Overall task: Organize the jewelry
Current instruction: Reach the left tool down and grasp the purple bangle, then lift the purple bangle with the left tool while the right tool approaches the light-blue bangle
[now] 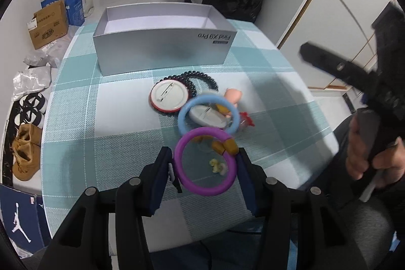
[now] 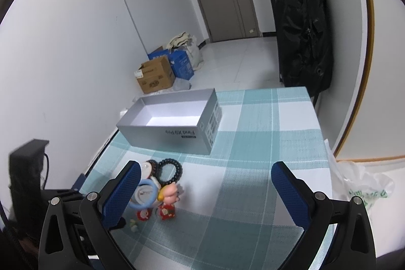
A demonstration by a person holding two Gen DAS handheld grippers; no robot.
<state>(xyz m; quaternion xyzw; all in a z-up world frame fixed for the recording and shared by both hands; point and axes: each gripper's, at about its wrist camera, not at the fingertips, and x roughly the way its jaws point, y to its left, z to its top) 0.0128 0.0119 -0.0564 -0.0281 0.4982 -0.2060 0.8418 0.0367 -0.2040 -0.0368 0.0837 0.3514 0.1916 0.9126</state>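
Observation:
A purple ring (image 1: 205, 191) stands tilted between the blue pads of my left gripper (image 1: 204, 153), which is shut on it across its width. Amber beads (image 1: 225, 146) sit at the ring's top right. Just beyond lie a light blue ring (image 1: 182, 118), two round white badges (image 1: 168, 95), a black spiral hair tie (image 1: 202, 79) and a pink pig figure (image 1: 233, 95). A silver open box (image 1: 162, 52) stands behind them, nothing seen inside. My right gripper (image 2: 205, 166) hangs open over the cloth, to the right of the pile (image 2: 152, 194).
A teal checked cloth (image 1: 114, 118) covers the table. A small yellow charm (image 1: 217, 166) lies under the purple ring. A hand (image 1: 364, 158) holds the right gripper at the right. Cardboard boxes (image 1: 48, 24) and shoes are on the floor at the left; a plastic bag (image 2: 359, 184) lies at the table's right edge.

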